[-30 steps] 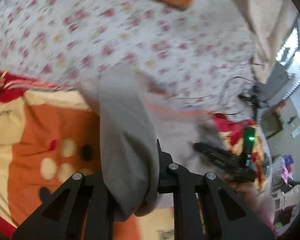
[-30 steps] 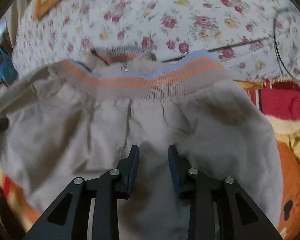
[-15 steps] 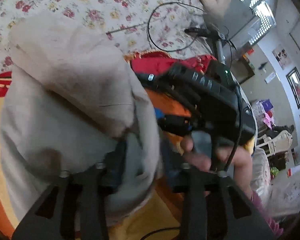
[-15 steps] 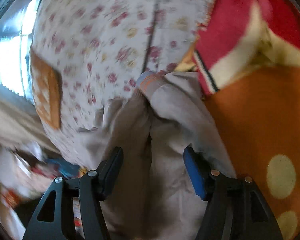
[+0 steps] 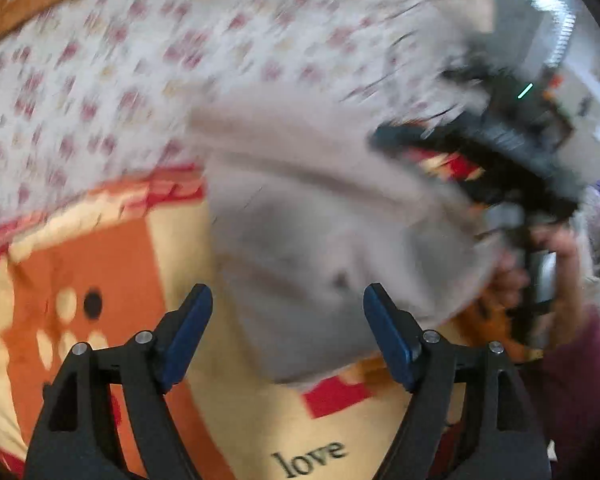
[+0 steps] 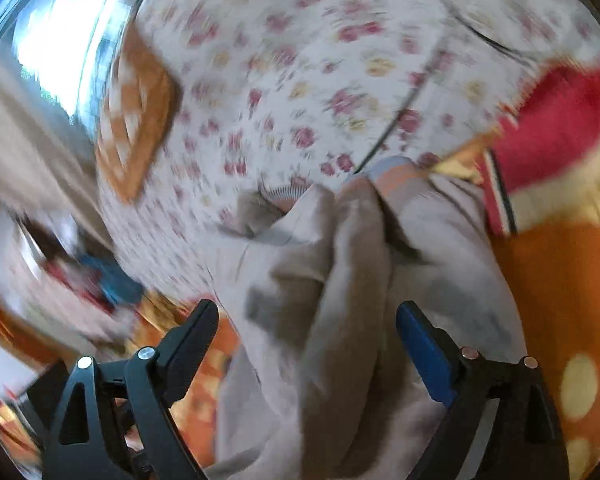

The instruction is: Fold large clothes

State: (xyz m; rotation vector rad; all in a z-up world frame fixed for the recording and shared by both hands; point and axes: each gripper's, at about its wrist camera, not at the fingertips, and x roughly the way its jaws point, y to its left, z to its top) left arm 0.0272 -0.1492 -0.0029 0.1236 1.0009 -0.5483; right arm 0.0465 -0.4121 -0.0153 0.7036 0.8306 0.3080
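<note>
Two hand-held tools opening over a beige garment on a bed.

From the left wrist view, the orange, cream and red blanket (image 5: 100, 264) lies at left, with the word "love" (image 5: 308, 456) printed in dark letters on a cream patch low in the middle. The left tool (image 5: 287, 312) has its jaws wide and opening; the folded beige garment (image 5: 320, 232) lies on the blanket between and beyond them, with no pad pressing it. Behind is a floral bedsheet (image 5: 140, 60). At right, blurred, a hand (image 5: 556, 252) carries the right tool (image 6: 307, 332), its jaws also wide and opening, bunched garment cloth loose between them.
</note>
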